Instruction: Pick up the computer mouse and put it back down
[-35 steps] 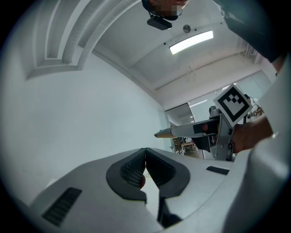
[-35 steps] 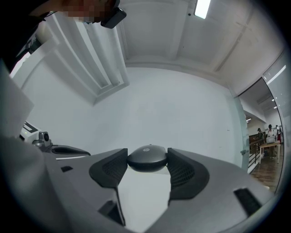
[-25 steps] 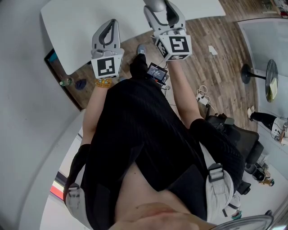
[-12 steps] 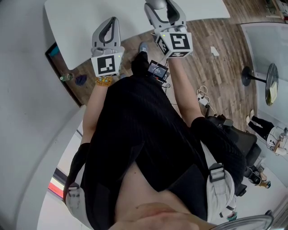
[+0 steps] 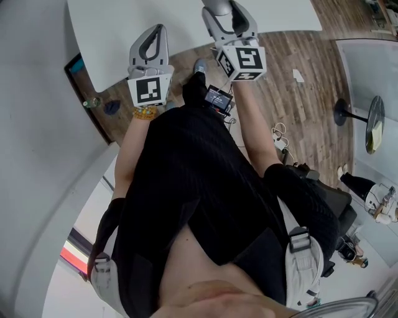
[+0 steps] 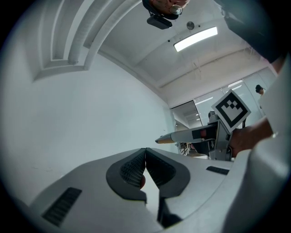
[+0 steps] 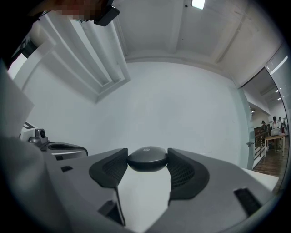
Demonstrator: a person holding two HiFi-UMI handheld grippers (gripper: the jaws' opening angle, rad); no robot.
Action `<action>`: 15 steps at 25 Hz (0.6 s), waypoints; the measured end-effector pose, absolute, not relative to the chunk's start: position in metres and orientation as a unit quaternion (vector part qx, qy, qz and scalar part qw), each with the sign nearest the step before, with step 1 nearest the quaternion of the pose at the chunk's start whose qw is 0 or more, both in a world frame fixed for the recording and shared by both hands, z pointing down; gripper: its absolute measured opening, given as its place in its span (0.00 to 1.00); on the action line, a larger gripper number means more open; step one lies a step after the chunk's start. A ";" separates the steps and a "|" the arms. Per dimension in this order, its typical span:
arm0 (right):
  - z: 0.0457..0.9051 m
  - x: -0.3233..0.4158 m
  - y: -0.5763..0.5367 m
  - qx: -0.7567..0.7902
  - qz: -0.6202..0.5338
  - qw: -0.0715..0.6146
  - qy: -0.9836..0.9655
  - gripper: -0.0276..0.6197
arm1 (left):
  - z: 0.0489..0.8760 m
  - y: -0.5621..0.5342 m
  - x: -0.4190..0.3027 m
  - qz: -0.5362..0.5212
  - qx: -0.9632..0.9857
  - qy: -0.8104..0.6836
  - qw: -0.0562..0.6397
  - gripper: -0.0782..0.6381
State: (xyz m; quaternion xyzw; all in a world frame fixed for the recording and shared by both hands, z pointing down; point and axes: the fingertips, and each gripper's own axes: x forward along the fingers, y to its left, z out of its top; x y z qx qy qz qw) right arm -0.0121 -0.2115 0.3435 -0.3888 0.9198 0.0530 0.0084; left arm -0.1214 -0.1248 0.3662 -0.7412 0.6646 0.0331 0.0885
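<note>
A dark grey computer mouse (image 7: 147, 159) sits clamped between the black pads of my right gripper (image 7: 147, 155), top side up, lifted off the white table (image 5: 124, 31). In the head view the right gripper (image 5: 219, 7) reaches over the table's near edge at the top, and the mouse shows there only as a grey lump at the tips. My left gripper (image 6: 145, 151) is shut with nothing between its pads. It hangs to the left of the right one, over the table (image 5: 153, 30). The right gripper's pointed jaw (image 6: 182, 135) and marker cube (image 6: 232, 109) show in the left gripper view.
Wooden floor lies under the table, with a small bottle (image 5: 92, 102) by the wall at left. An office chair (image 5: 329, 199) stands at right and a round pedestal table (image 5: 373, 118) further right. Cables (image 5: 280, 133) lie on the floor.
Both grippers stay almost where they were, the right one still shut on the mouse. The head view has drifted slightly, so the table and floor sit a little differently.
</note>
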 end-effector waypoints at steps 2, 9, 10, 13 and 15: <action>0.348 -0.012 -0.212 -0.387 0.048 0.003 0.921 0.48 | 0.366 -0.123 -0.121 0.030 -0.740 0.666 0.092 0.13; 0.376 -0.017 -0.216 -0.376 0.026 -0.019 0.926 0.48 | 0.370 -0.121 -0.124 0.021 -0.732 0.676 0.085 0.13; 0.380 -0.018 -0.217 -0.375 0.023 -0.022 0.926 0.48 | 0.371 -0.120 -0.124 0.019 -0.731 0.677 0.085 0.13; 0.393 -0.022 -0.219 -0.372 0.013 -0.032 0.928 0.48 | 0.375 -0.120 -0.126 0.016 -0.729 0.679 0.081 0.13; 0.402 -0.024 -0.222 -0.371 0.008 -0.039 0.928 0.48 | 0.378 -0.119 -0.129 0.015 -0.728 0.682 0.073 0.13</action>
